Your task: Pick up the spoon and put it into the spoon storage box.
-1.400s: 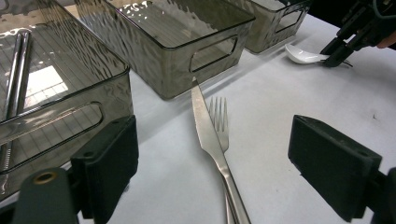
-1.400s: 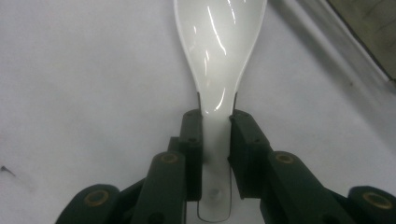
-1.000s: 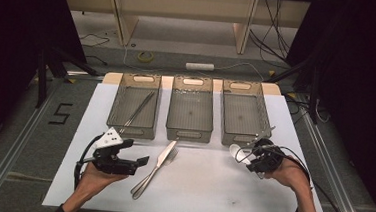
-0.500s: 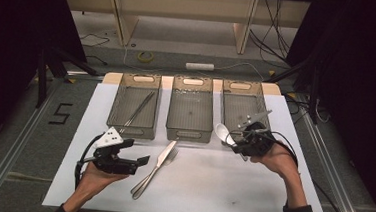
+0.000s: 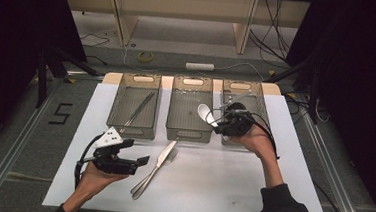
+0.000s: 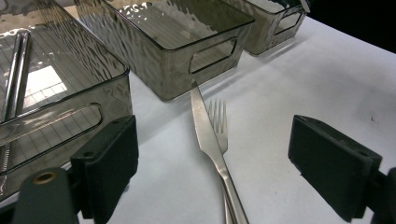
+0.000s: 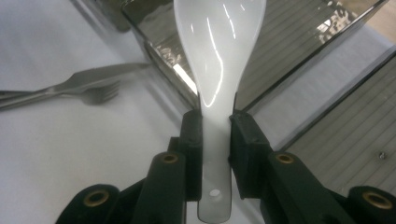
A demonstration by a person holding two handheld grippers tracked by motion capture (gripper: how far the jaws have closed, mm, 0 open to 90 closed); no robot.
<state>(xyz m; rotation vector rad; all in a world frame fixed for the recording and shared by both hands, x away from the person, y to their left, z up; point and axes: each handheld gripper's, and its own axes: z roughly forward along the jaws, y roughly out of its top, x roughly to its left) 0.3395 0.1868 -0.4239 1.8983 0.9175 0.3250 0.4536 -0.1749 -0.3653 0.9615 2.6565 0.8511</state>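
White ceramic, glossy: the spoon (image 7: 217, 56) is clamped by its handle between the jaws of the right gripper (image 5: 225, 122), bowl pointing away from the hand, the handle's end with its small hole projecting back past the pads. In the high view the spoon's bowl hangs above the middle bin (image 5: 190, 108), near that bin's right wall, while the gripper body sits over the gap between the middle bin and the bin to its right (image 5: 246, 102). Judgement: the step in hand is carrying the spoon to a bin; which of these two bins is meant cannot be told from the frames. The bin left of the middle bin (image 5: 135, 107) already holds a pair of metal chopsticks (image 5: 139, 110); the middle bin appears empty. The left gripper (image 5: 134, 163) rests in front of the middle bin and to its left, low over the white table surface (image 5: 220, 188), its jaws standing wide apart and holding nothing. A knife (image 6: 205, 128) and a fork (image 6: 218, 121) lie together on the table just in front of the middle bin, the knife tip almost touching its front wall. Next move, as judged: bring the spoon fully over the chosen bin, lower it inside the walls, then part the jaws; releasing from height risks damage to the ceramic. Knife and fork are not yet sorted.
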